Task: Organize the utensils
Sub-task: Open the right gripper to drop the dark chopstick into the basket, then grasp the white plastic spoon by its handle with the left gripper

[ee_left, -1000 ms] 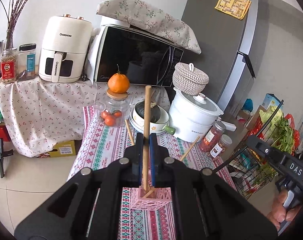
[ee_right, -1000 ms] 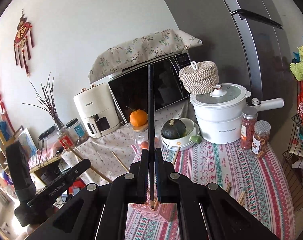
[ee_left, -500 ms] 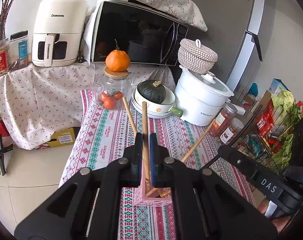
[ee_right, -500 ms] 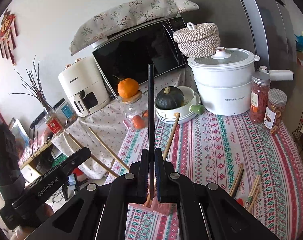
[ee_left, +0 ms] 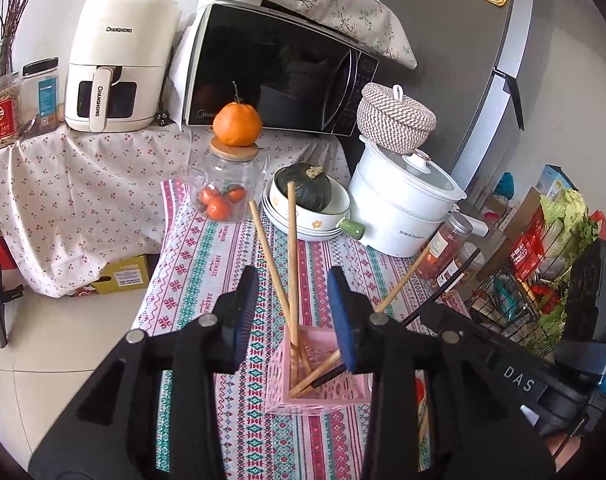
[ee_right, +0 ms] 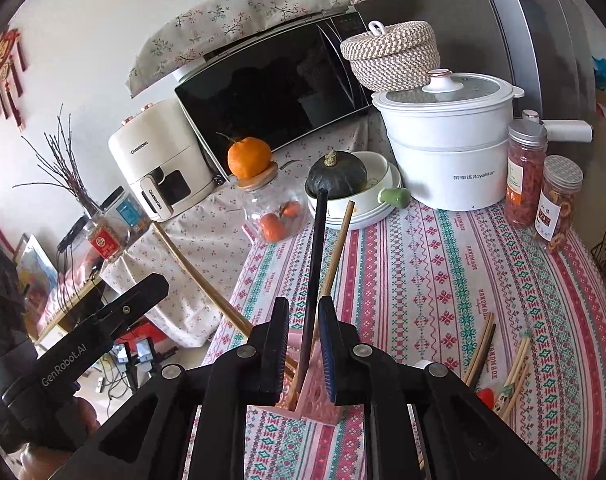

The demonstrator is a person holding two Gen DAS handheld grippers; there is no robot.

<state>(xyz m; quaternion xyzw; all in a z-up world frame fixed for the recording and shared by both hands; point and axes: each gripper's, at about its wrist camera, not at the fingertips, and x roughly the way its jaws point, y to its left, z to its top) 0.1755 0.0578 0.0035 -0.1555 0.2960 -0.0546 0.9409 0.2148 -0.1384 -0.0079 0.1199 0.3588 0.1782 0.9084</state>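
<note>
A pink lattice holder [ee_left: 319, 384] stands on the patterned tablecloth, also in the right wrist view [ee_right: 317, 394]. Several wooden chopsticks [ee_left: 290, 256] and a black chopstick [ee_right: 315, 264] lean in it. My left gripper [ee_left: 293, 312] is open just above the holder, its blue pads either side of the wooden chopsticks and apart from them. My right gripper [ee_right: 301, 342] is open a little, jaws either side of the black chopstick, not pressing it. More loose chopsticks [ee_right: 503, 360] lie on the cloth at the right.
Behind the holder stand a glass jar [ee_left: 225, 184] topped with an orange, stacked bowls with a green squash [ee_left: 307, 196], a white cooker [ee_left: 403, 208], two spice jars [ee_right: 543, 192], a microwave [ee_left: 275, 72] and an air fryer [ee_left: 115, 64]. A wire rack [ee_left: 515, 288] is at right.
Both grippers came down to the holder. The left one opened and let go of its wooden chopstick, which now leans in the holder. The right one loosened around the black chopstick.
</note>
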